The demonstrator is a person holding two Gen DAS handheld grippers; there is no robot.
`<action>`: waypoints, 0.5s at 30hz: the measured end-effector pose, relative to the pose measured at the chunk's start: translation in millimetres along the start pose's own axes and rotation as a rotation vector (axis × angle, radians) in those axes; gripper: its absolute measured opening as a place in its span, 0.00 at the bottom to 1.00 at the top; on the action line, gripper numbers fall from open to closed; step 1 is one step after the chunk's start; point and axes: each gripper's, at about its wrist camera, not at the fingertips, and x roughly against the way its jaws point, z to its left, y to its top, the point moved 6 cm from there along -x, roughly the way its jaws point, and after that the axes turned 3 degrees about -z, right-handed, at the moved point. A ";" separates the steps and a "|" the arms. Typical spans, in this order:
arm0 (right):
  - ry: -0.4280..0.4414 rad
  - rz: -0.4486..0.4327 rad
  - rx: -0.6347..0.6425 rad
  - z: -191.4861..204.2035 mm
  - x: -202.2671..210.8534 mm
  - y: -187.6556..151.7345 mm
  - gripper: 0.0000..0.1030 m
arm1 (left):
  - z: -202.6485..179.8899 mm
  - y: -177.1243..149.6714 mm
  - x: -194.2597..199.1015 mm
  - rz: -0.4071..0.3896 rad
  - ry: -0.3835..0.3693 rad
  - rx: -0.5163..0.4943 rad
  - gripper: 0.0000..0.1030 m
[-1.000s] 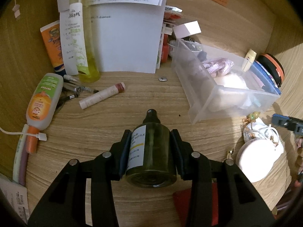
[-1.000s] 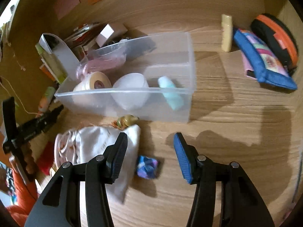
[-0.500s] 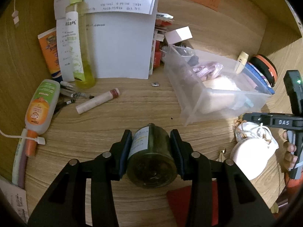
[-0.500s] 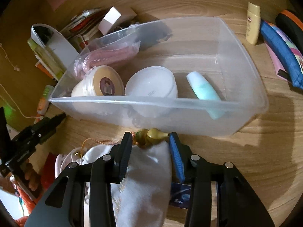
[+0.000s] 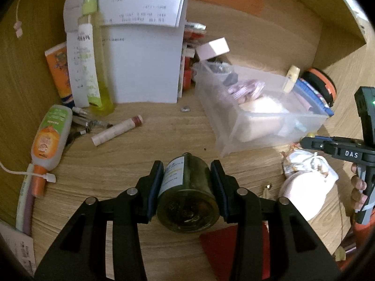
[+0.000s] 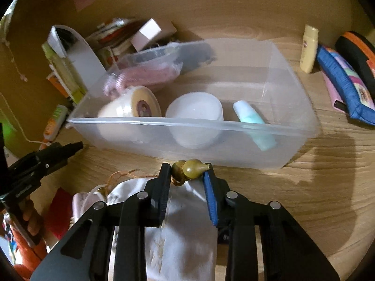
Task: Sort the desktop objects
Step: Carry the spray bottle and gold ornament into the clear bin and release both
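The dark green bottle lay clamped sideways between the pads of my left gripper, its base facing the camera and its white label turned to the left pad, above the wooden desk. My right gripper had come down to its tightest, the pads pinching the white cloth pouch, with the olive gourd-shaped bead sitting at the fingertips. Just beyond it stood the clear plastic bin, holding a tape roll, a white jar and a pale teal tube. A lip balm stick lay loose on the desk.
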 end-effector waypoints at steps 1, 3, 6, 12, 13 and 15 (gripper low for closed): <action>0.000 -0.010 0.003 0.1 4.3 0.5 0.25 | -0.9 1.2 3.5 -0.007 0.007 0.000 0.40; -0.013 -0.046 0.012 -1.1 17.2 3.7 0.25 | -4.0 3.9 8.6 -0.014 -0.002 0.005 0.40; -0.036 -0.110 0.028 -2.6 37.2 13.3 0.25 | -14.3 11.7 18.3 -0.029 -0.023 0.006 0.40; -0.078 -0.218 0.061 -11.4 70.5 39.9 0.25 | -46.2 42.4 39.3 -0.094 -0.091 -0.019 0.40; -0.083 -0.230 0.061 -13.7 73.5 44.3 0.25 | -52.3 49.2 41.2 -0.102 -0.115 -0.020 0.40; -0.094 -0.256 0.065 -18.2 79.8 53.5 0.25 | -62.5 59.1 42.4 -0.113 -0.142 -0.026 0.40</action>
